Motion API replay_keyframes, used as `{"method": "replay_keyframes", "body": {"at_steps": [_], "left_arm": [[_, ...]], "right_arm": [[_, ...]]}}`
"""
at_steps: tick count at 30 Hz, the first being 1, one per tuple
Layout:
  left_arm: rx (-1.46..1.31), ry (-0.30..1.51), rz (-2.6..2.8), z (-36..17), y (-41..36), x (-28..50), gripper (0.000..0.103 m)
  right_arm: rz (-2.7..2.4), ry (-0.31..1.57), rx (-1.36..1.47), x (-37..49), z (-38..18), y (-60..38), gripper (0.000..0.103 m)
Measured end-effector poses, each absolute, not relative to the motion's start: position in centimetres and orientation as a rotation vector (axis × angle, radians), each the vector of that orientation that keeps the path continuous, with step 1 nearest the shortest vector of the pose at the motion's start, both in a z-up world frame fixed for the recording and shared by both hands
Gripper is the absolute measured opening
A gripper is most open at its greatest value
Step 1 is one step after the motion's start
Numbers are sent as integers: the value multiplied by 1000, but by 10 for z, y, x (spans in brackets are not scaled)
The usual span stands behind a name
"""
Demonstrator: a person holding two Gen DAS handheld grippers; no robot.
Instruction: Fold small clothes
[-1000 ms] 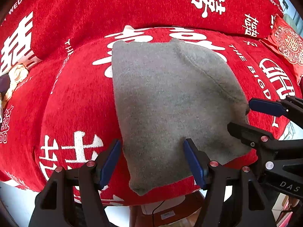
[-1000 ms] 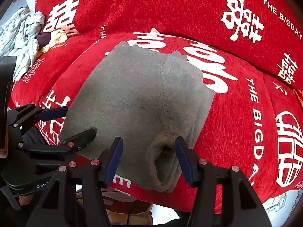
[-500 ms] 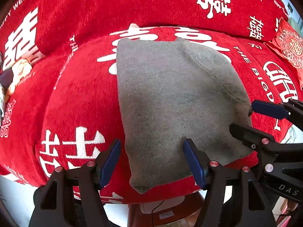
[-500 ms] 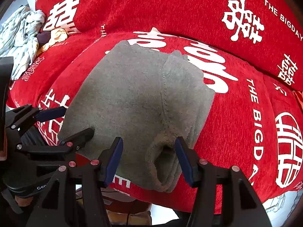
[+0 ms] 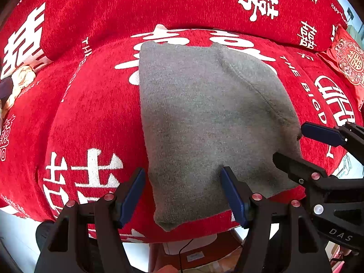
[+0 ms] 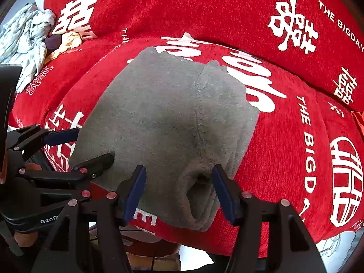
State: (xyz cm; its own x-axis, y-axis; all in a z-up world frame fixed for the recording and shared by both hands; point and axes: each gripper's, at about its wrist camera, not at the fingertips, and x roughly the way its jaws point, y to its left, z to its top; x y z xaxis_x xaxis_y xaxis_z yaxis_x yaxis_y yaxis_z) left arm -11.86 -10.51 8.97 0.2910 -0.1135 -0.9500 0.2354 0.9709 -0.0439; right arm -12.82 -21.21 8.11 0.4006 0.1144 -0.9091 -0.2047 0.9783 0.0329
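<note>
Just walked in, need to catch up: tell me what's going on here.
A person is folding a grey knit garment lying flat on a red sofa cover printed with white characters. Both tools are open at its near edge: the left tool at the left corner, the right tool around the thick folded end. Neither grips it.

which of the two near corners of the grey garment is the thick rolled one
The corner between the right gripper fingers: grey garment layers bunch into a tube there. The left gripper corner lies flat and thin.
</note>
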Motion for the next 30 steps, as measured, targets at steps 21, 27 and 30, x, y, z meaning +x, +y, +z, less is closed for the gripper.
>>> {"method": "replay_keyframes", "body": {"at_steps": [21, 27, 30], "left_arm": [[102, 1265, -232, 89, -104, -119, 69], [103, 1265, -231, 89, -104, -119, 69], [102, 1265, -232, 89, -104, -119, 69]], "right_arm": [[203, 1142, -88, -127, 81, -212, 64], [203, 1141, -88, -127, 81, -212, 64], [203, 1142, -87, -127, 81, -212, 64]]}}
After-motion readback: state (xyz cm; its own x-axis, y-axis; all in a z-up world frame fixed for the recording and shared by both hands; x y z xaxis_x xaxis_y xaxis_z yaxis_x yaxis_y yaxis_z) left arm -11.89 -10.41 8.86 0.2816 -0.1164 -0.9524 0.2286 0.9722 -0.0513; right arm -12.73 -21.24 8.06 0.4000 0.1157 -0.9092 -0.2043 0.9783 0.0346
